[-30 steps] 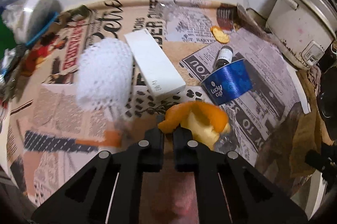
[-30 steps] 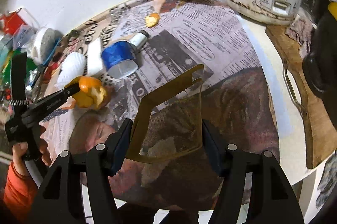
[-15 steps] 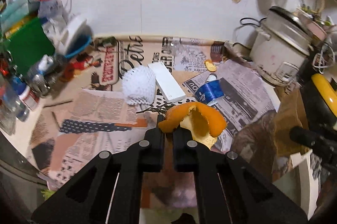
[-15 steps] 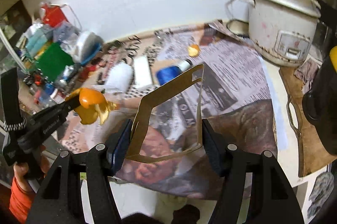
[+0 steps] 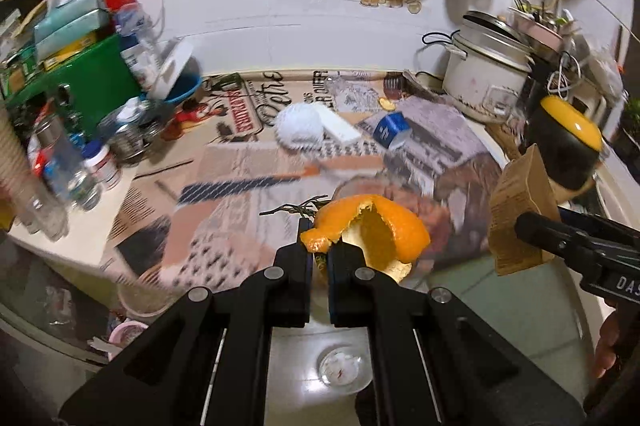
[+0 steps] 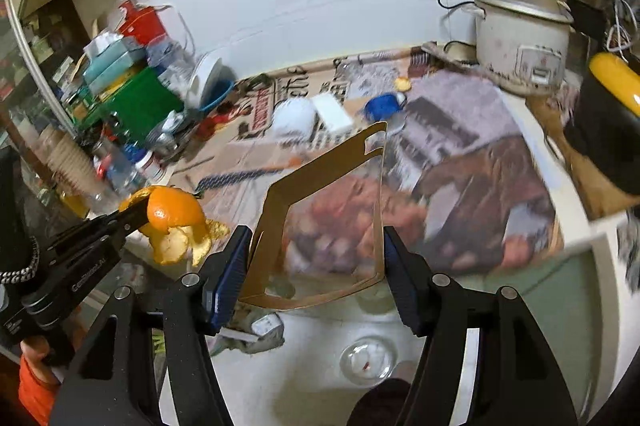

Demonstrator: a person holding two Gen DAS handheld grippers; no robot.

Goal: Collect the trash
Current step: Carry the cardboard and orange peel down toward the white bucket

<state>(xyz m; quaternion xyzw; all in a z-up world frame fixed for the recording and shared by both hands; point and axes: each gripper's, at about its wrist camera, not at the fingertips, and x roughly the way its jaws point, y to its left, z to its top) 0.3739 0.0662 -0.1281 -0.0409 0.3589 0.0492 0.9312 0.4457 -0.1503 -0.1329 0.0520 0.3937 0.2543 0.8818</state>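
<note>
My left gripper [image 5: 319, 250] is shut on a large curled orange peel [image 5: 372, 234], held in the air past the table's front edge. In the right wrist view the left gripper [image 6: 134, 211] and the orange peel [image 6: 172, 222] hang at the left. My right gripper [image 6: 316, 266] is shut on a flattened brown cardboard box with a clear window [image 6: 280, 201], its pads pressing both sides. From the left wrist view, the cardboard box [image 5: 520, 209] sits at the right. Still on the table lie a blue cup [image 5: 390, 129], a white foam net [image 5: 300, 127], a white box [image 5: 338, 127] and a small peel piece [image 5: 386, 102].
A rice cooker [image 5: 484, 77] stands at the back right, with a black container with a yellow top [image 5: 568, 145] in front of it. A green box [image 5: 80, 81], bottles and jars crowd the left edge. Below the grippers is a white surface with a clear round lid [image 6: 366, 358] and crumpled scraps [image 6: 256, 330].
Both grippers have pulled back from the table and risen, keeping hold of the peel and the cardboard. The table items now look smaller and farther; the white surface below has come into view.
</note>
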